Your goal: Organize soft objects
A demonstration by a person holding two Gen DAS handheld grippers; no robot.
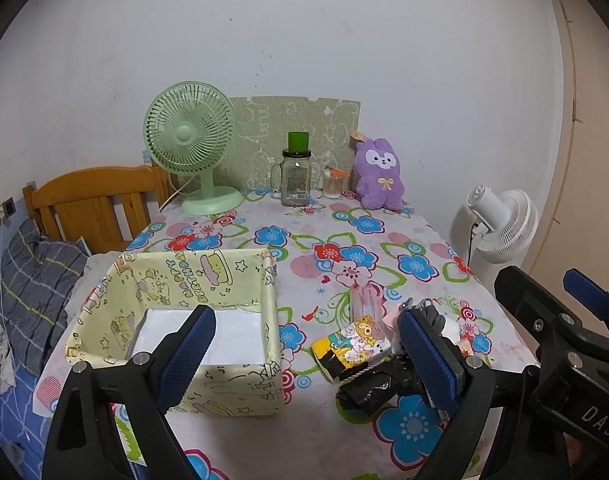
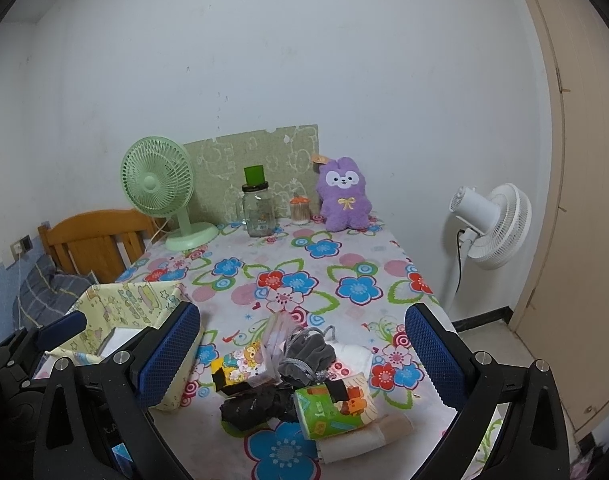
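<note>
A pile of soft things lies near the table's front: a cartoon-print pouch [image 2: 240, 364], a grey drawstring bag [image 2: 308, 356], a crumpled black piece [image 2: 248, 404], a green printed packet [image 2: 332, 408] and a beige cloth [image 2: 368, 436]. To its left stands an open yellow box [image 1: 208, 280] with a white bottom. My left gripper [image 1: 308, 356] is open above the box's front right corner, nothing between its fingers. My right gripper [image 2: 300, 360] is open, hovering over the pile. In the left wrist view the pouch [image 1: 356, 344] and black piece [image 1: 376, 388] show beside the right gripper [image 1: 552, 292].
At the table's back stand a green desk fan [image 1: 192, 152], a glass jar with green lid [image 1: 296, 176], a small swab jar [image 1: 334, 186] and a purple plush [image 1: 378, 174]. A white floor fan [image 2: 492, 224] stands right of the table. A wooden bed headboard [image 1: 92, 200] is at left.
</note>
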